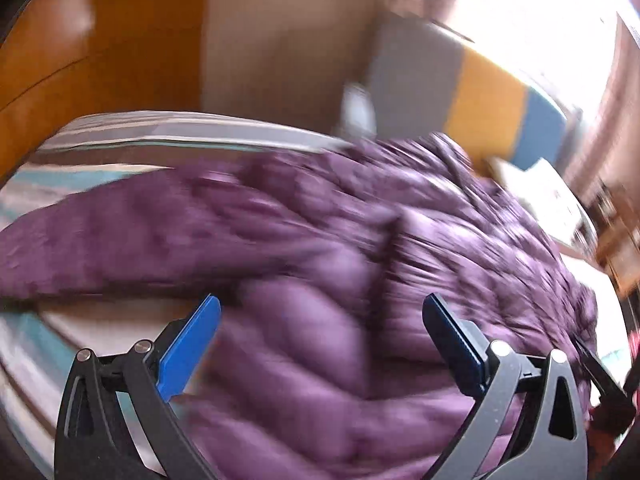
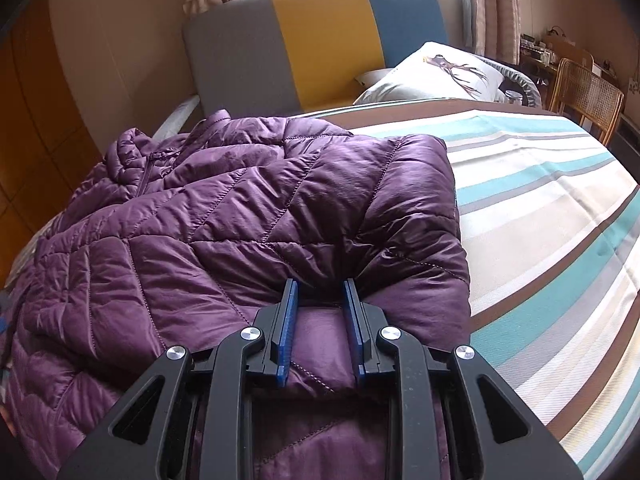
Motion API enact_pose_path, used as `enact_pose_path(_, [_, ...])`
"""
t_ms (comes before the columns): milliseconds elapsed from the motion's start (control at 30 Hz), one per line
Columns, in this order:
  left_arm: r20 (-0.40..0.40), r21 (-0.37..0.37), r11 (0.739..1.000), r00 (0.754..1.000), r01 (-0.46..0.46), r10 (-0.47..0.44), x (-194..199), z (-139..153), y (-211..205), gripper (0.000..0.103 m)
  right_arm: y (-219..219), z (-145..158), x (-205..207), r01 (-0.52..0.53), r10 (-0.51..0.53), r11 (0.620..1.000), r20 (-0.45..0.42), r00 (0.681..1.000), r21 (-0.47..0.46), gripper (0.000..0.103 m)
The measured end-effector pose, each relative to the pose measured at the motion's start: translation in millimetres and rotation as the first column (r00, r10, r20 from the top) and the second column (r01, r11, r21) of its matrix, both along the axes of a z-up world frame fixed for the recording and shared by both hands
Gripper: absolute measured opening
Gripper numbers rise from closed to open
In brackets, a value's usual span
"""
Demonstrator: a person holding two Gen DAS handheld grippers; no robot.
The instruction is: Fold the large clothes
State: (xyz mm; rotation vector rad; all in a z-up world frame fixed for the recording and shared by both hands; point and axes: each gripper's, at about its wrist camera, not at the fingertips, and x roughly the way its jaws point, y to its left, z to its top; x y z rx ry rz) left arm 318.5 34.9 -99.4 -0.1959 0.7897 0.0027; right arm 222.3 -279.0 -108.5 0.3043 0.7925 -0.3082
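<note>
item: purple quilted puffer jacket (image 2: 224, 216), laid on striped bedspread (image 2: 540, 208). soft, light, slippery; best taken at hem folds. right gripper (image 2: 322, 312) clamped on a bunched fold; left gripper (image 1: 320, 340) held wide, empty.

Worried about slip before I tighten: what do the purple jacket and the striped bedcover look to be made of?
Purple jacket: looks like thin synthetic shell, nylon or polyester, over puffy fill; satiny sheen, stitched quilt lines, soft creases. Probably slippery. Striped bedcover: seems woven cotton or a blend; matte, with fine diagonal ribbing in the weave.
</note>
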Motion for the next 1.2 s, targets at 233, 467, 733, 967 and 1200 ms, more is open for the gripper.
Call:
enact_pose_path(233, [-0.049,-0.105,0.917,0.923,-0.385,0.382,-27,-16,150,0.101,0,0,0,0.0,0.0,1.0,0.002,1.0,0.002,0.023])
enact_pose_path(467, [-0.159,-0.316,0.636,0.7,-0.704,0.696,-75,-47,280,0.087,0,1,0,0.001,-0.001,1.0,0.005,1.0,0.0,0.023])
enact_pose_path(733, [-0.143,-0.462,0.5,0.618,-0.732,0.773,-89,-69,336,0.068,0,1,-1,0.0,0.0,1.0,0.006,1.0,-0.002,0.023])
enact_pose_path(967, [-0.146,-0.405,0.515,0.609,-0.756,0.78,-67,-74,347,0.025,0,1,-1,0.0,0.0,1.0,0.006,1.0,-0.003,0.023])
enact_pose_path(1200, [-0.066,-0.229,0.611,0.638,-0.758,0.767,-56,-55,322,0.01,1,1,0,0.002,-0.002,1.0,0.003,1.0,-0.012,0.023])
